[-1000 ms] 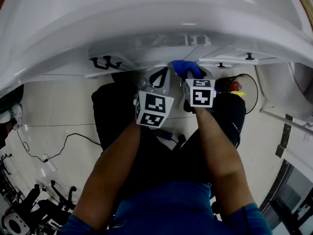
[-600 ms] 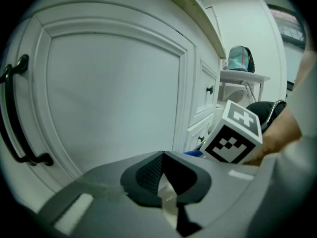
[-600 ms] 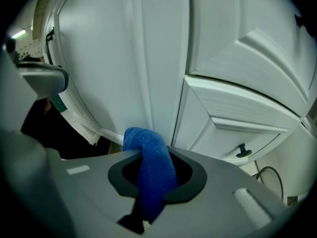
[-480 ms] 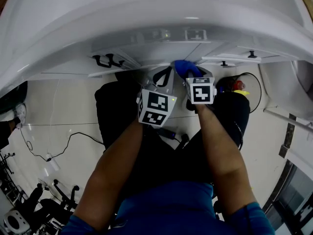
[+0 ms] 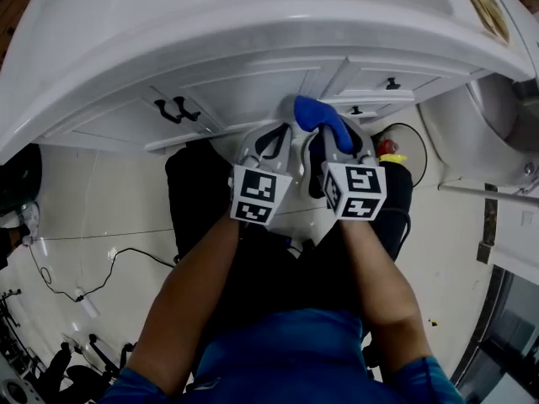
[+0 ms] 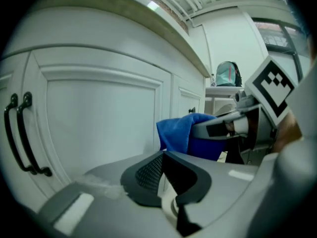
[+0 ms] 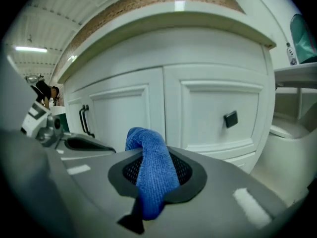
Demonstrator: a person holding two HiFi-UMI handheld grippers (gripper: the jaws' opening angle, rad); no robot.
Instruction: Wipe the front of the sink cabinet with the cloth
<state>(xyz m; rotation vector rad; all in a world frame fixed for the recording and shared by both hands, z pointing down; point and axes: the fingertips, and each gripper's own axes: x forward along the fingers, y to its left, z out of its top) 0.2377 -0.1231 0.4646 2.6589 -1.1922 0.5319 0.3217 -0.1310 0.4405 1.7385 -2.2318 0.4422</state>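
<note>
As my right claw (image 7: 148, 190) clamps its jaws on the blue cloth (image 7: 150, 162), a thick fold of the fabric runs through the dark pads and arches up and forward towards the sink cabinet (image 7: 208, 108). From the head view the bunched end of the cloth sits right at the cabinet's front, low down, about where two door panels meet; I cannot tell whether it presses on the white paint or stops just short of it.

My left claw (image 6: 165, 180) sits just beside the right one, on its left, and also points at the cabinet. Its jaws are drawn together with nothing between them, and it is close to the cabinet without touching it.

On the cabinet front, a pair of black bar handles (image 6: 20, 133) stands upright on the doors to the left of the cloth, and a square black knob (image 7: 230, 119) sits on the panel to the right of it. The white worktop (image 5: 253, 23) overhangs the cabinet above both claws. Below the cabinet lies the pale floor (image 5: 101, 192), with a thin black cable (image 5: 126, 234) trailing across it well to the left.
</note>
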